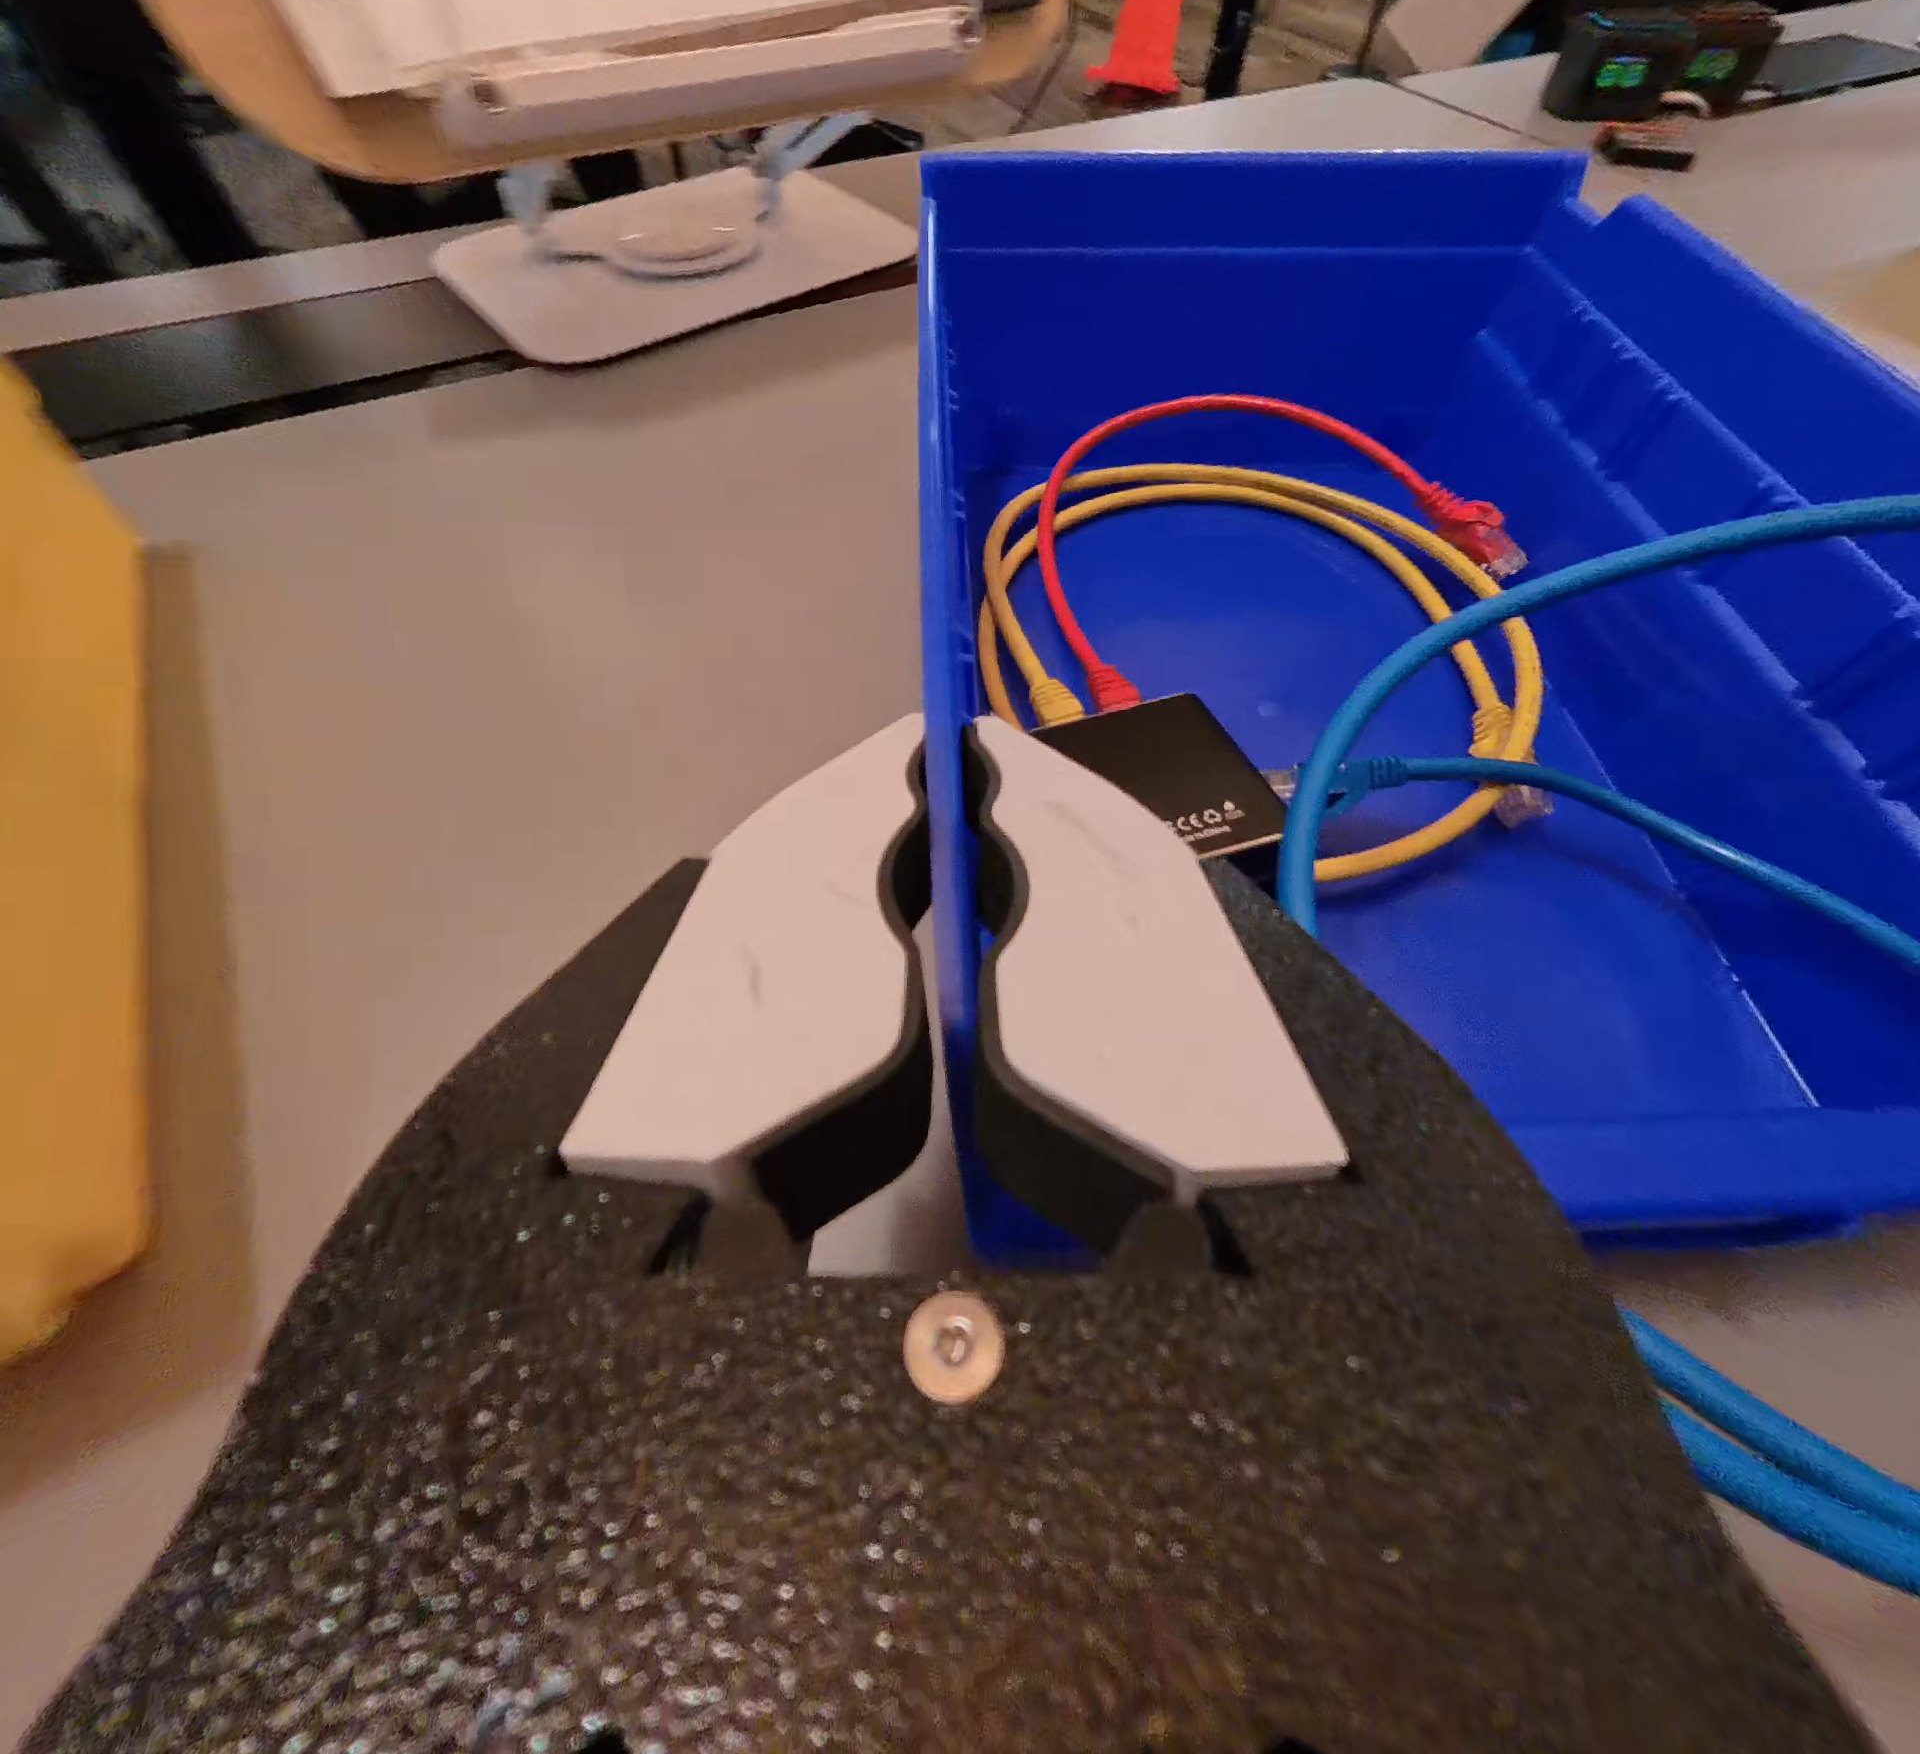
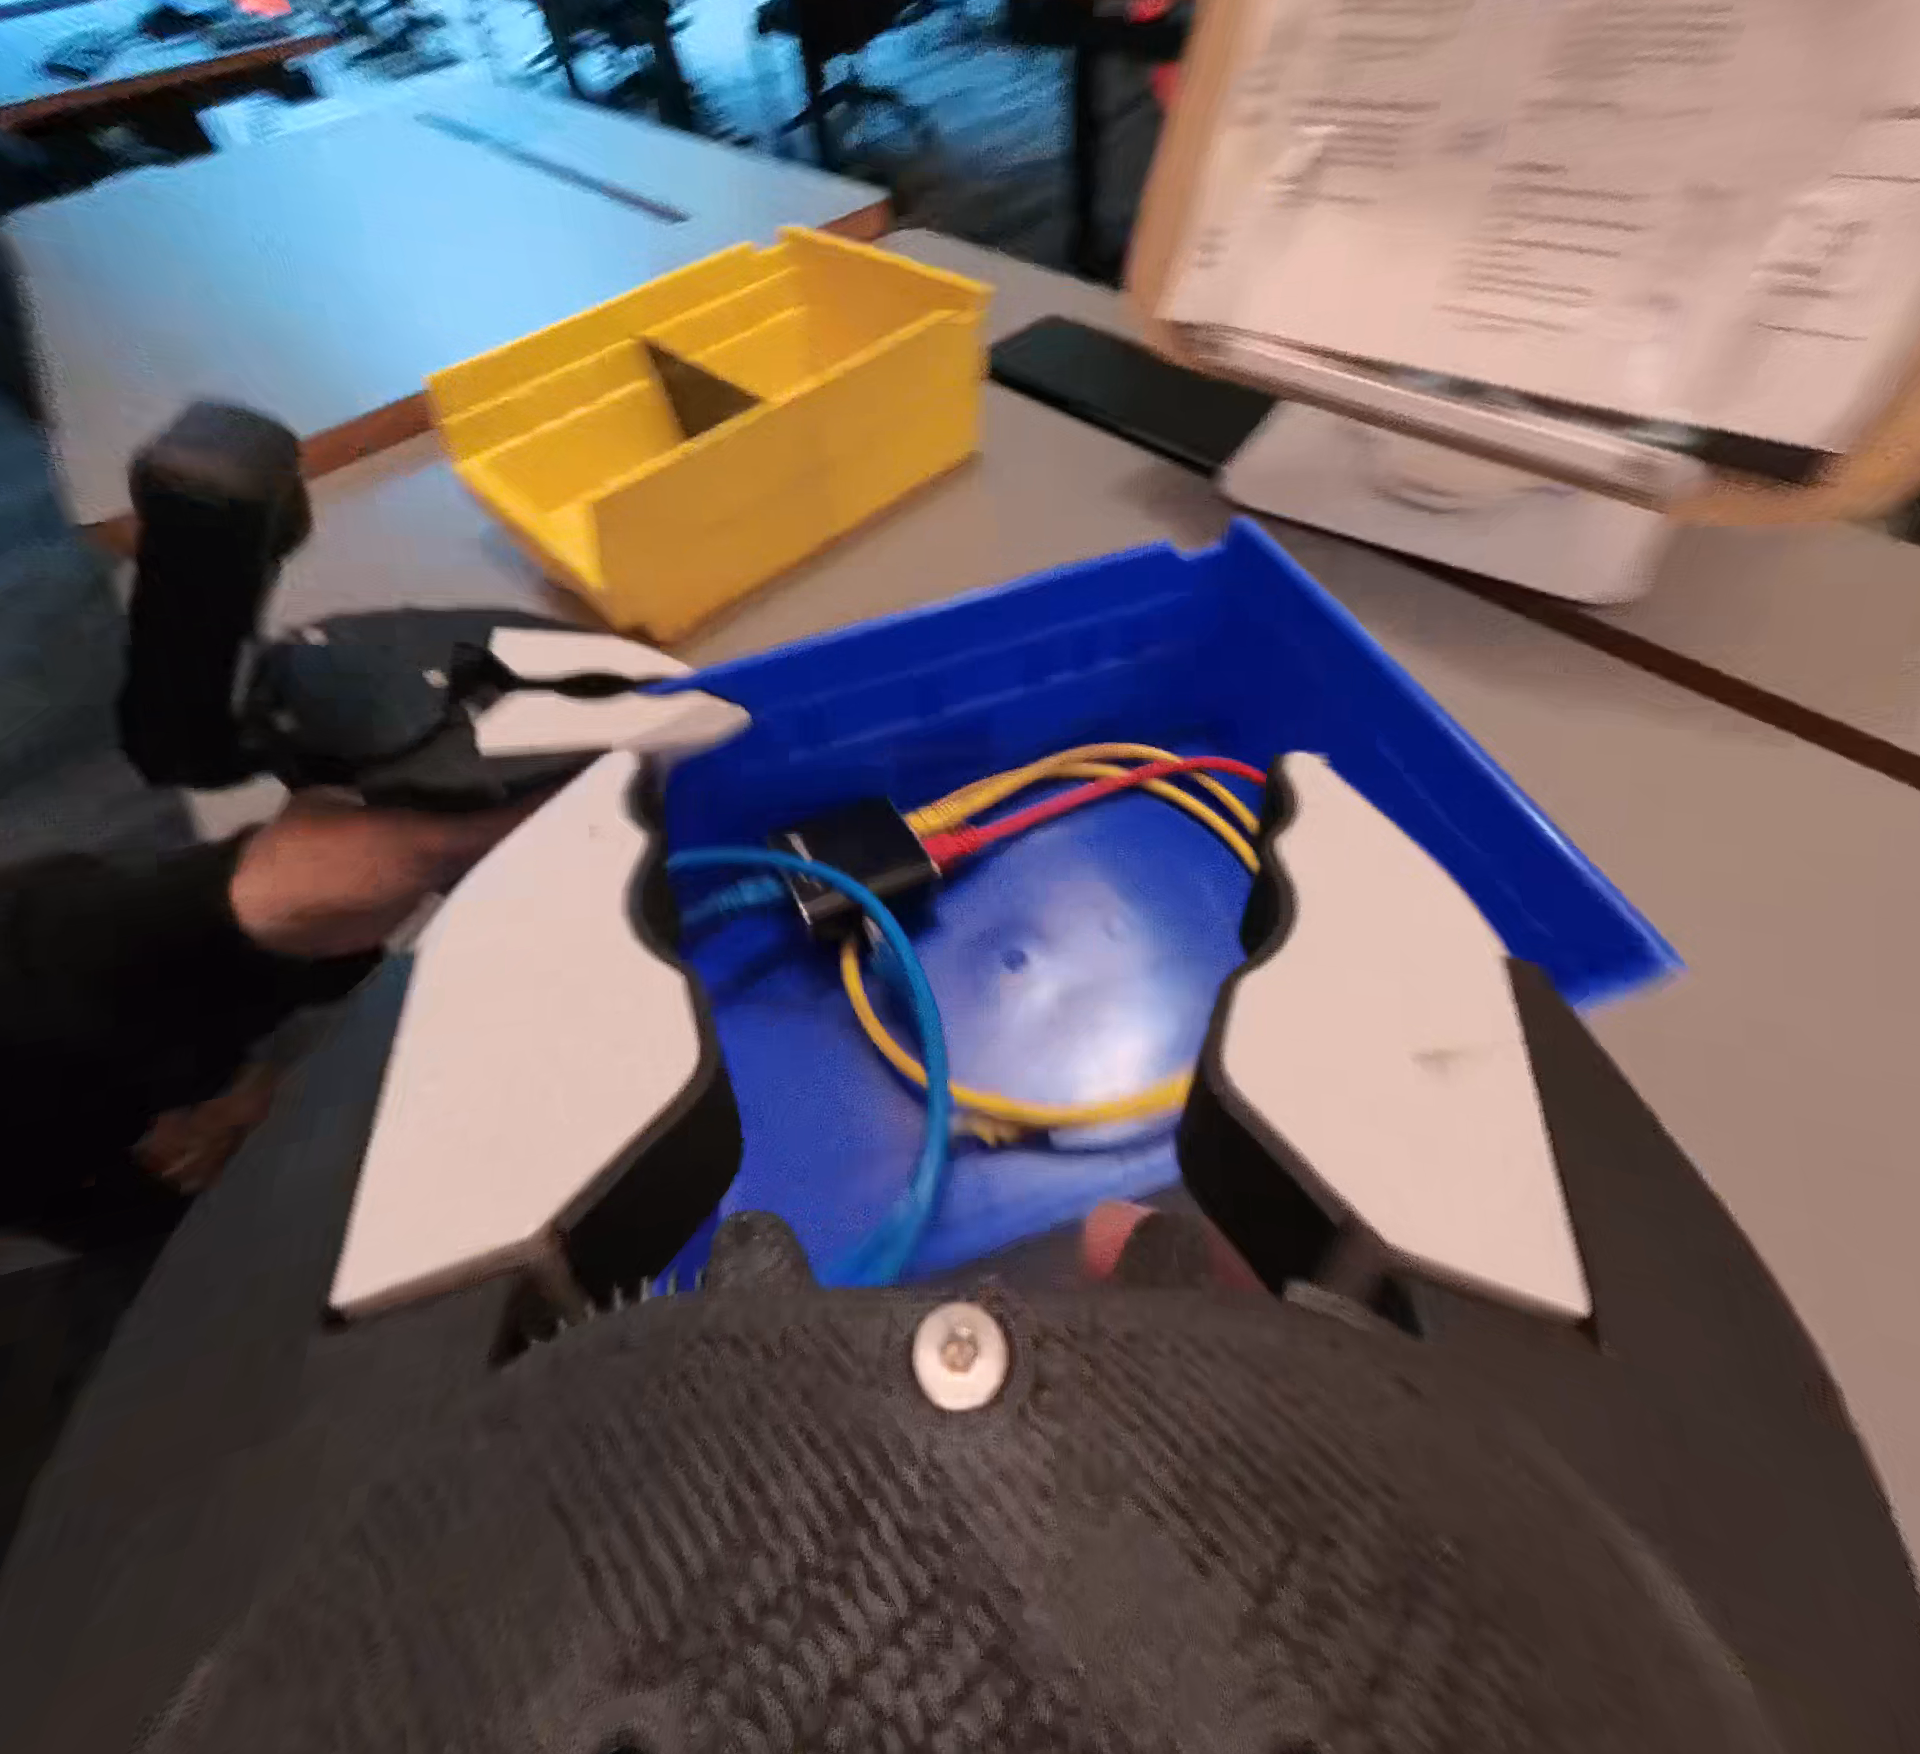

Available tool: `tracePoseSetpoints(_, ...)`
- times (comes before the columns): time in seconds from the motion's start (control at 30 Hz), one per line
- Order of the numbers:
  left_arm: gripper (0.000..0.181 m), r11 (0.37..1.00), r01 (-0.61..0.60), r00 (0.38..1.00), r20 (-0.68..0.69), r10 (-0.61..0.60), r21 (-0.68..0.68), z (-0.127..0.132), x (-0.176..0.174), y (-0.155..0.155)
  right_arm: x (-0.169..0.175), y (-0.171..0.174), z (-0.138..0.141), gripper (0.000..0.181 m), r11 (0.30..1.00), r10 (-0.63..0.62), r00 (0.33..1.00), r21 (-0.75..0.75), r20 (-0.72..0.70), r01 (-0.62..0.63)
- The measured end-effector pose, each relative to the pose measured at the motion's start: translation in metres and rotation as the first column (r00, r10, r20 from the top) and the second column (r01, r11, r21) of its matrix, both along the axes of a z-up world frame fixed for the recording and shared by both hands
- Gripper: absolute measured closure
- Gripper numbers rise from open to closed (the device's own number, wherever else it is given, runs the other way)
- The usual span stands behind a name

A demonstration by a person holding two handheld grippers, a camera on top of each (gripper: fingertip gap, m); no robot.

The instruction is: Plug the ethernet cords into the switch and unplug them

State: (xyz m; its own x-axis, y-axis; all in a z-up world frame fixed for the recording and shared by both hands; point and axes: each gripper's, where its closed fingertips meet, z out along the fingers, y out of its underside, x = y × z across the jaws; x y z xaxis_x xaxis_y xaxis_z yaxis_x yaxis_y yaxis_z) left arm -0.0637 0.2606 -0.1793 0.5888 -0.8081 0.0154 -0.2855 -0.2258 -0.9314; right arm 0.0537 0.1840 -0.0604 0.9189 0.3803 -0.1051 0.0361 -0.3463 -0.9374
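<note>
Your L gripper (image 1: 943, 759) is pinched on the blue bin's (image 1: 1351, 250) side wall, one finger outside, one inside. Your R gripper (image 2: 961, 831) hovers over the bin w/ fingers spread wide, holding nothing. Black switch (image 1: 1164, 769) lies on bin floor by the gripped wall. Red cord (image 1: 1226, 403) and yellow cord (image 1: 1247, 483) each have one end plugged into it; other ends lie loose. Blue cord (image 1: 1558, 598) runs in over the rim, plug near the switch. Yellow bin (image 2: 727, 437) sits beyond on the table (image 1: 520, 613).
</note>
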Motion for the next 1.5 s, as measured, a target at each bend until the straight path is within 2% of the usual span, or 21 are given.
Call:
tracePoseSetpoints(0.03,0.180,0.999,-0.027,1.000,-0.001,0.027,0.017,0.000,-0.016,0.000,-0.025,0.020,0.006,0.070,0.997,0.069,0.997,-0.032,-0.020,-0.070)
tracePoseSetpoints(0.1,0.179,0.996,-0.078,0.997,0.001,0.078,0.054,0.001,-0.043,-0.001,-0.072,0.059,0.011,0.100,0.972,0.181,0.981,-0.137,-0.073,-0.189)
tracePoseSetpoints(0.13,0.179,0.992,-0.107,0.994,0.004,0.107,0.070,0.001,-0.054,-0.001,-0.095,0.079,0.013,0.100,0.956,0.211,0.970,-0.182,-0.122,-0.231)
tracePoseSetpoints(0.17,0.179,0.987,-0.139,0.990,0.011,0.139,0.082,0.001,-0.065,0.000,-0.116,0.100,0.012,0.092,0.937,0.228,0.958,-0.228,-0.177,-0.265)
tracePoseSetpoints(0.3,0.180,0.967,-0.244,0.964,0.123,0.234,0.069,0.003,-0.093,0.005,-0.181,0.174,-0.021,0.094,0.838,0.188,0.947,-0.460,-0.259,-0.292)
tracePoseSetpoints(0.43,0.180,0.966,-0.244,0.965,0.121,0.233,0.084,0.004,-0.107,0.007,-0.230,0.221,-0.064,0.101,0.761,0.109,0.953,-0.593,-0.283,-0.263)
tracePoseSetpoints(0.6,0.180,0.965,-0.246,0.962,0.141,0.233,0.086,0.004,-0.119,0.009,-0.239,0.249,-0.107,0.110,0.714,0.070,0.993,-0.691,-0.093,-0.115)
tracePoseSetpoints(0.7,0.180,0.968,-0.240,0.963,0.148,0.227,0.077,0.004,-0.121,0.009,-0.236,0.258,-0.120,0.127,0.708,0.076,0.997,-0.706,0.026,-0.035)
tracePoseSetpoints(0.8,0.179,0.968,-0.238,0.963,0.145,0.225,0.080,0.004,-0.121,0.010,-0.248,0.256,-0.135,0.130,0.642,0.046,0.999,-0.765,-0.013,-0.040)
tracePoseSetpoints(0.87,0.179,0.968,-0.236,0.964,0.146,0.223,0.080,0.004,-0.121,0.010,-0.252,0.253,-0.152,0.126,0.614,0.046,0.999,-0.789,0.024,-0.009)
tracePoseSetpoints(0.93,0.180,0.968,-0.237,0.964,0.146,0.224,0.079,0.004,-0.122,0.011,-0.257,0.245,-0.168,0.132,0.542,0.070,0.995,-0.840,0.065,0.017)
tracePoseSetpoints(1.03,0.179,0.968,-0.236,0.965,0.140,0.222,0.089,0.004,-0.122,0.010,-0.255,0.252,-0.174,0.146,0.565,0.064,0.983,-0.818,0.174,0.108)
tracePoseSetpoints(1.13,0.180,0.969,-0.232,0.965,0.141,0.219,0.087,0.004,-0.122,0.011,-0.255,0.259,-0.168,0.165,0.581,0.052,0.984,-0.806,0.168,0.107)
tracePoseSetpoints(1.2,0.179,0.968,-0.233,0.966,0.139,0.219,0.090,0.004,-0.125,0.011,-0.250,0.259,-0.158,0.169,0.599,0.164,0.967,-0.799,0.193,0.058)
tracePoseSetpoints(1.27,0.179,0.968,-0.233,0.966,0.139,0.219,0.091,0.004,-0.129,0.012,-0.243,0.260,-0.138,0.169,0.619,0.222,0.954,-0.785,0.204,0.024)
tracePoseSetpoints(1.33,0.180,0.968,-0.233,0.966,0.136,0.219,0.095,0.004,-0.131,0.013,-0.231,0.266,-0.105,0.168,0.666,0.231,0.952,-0.746,0.203,-0.003)
tracePoseSetpoints(1.4,0.180,0.968,-0.232,0.967,0.134,0.219,0.097,0.004,-0.133,0.014,-0.209,0.275,-0.061,0.168,0.737,0.214,0.958,-0.675,0.190,-0.031)
tracePoseSetpoints(1.5,0.179,0.967,-0.233,0.967,0.127,0.220,0.106,0.004,-0.139,0.018,-0.156,0.271,0.012,0.170,0.826,0.175,0.974,-0.560,0.146,-0.065)
